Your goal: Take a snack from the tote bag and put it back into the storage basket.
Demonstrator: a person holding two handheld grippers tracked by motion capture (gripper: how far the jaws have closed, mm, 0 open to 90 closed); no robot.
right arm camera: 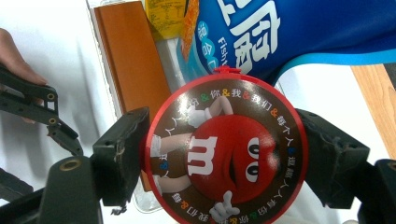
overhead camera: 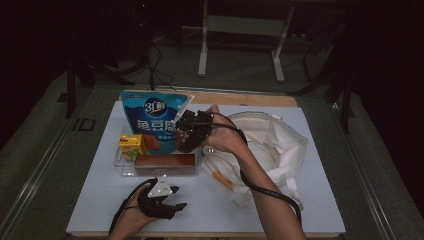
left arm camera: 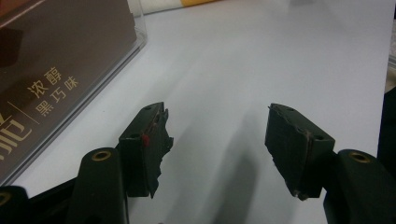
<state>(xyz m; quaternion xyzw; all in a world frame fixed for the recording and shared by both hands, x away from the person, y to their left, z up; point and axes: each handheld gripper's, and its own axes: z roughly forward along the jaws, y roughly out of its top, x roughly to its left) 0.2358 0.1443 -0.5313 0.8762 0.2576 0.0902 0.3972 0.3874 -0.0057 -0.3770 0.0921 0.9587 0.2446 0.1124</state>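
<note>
My right gripper [overhead camera: 187, 132] is shut on a round red-rimmed M&M's tub [right arm camera: 226, 149], its pads pressing on the tub's two sides. It holds the tub over the right end of a clear plastic tray [overhead camera: 120, 167]. In the tray are a brown chocolate box [overhead camera: 165, 162] along the front, a yellow drink carton [overhead camera: 132, 145] at the left and a blue snack bag [overhead camera: 150, 117] standing at the back. My left gripper [overhead camera: 177, 197] rests low near the table's front left, just in front of the tray. Its jaws stand open with only bare mat between them [left arm camera: 217, 140].
A white cloth bag [overhead camera: 270, 145] lies crumpled on the right half of the pale mat [overhead camera: 300, 210], touching my right wrist. A wooden table edge [overhead camera: 240, 97] runs behind the mat. Frame legs and cables sit on the floor beyond.
</note>
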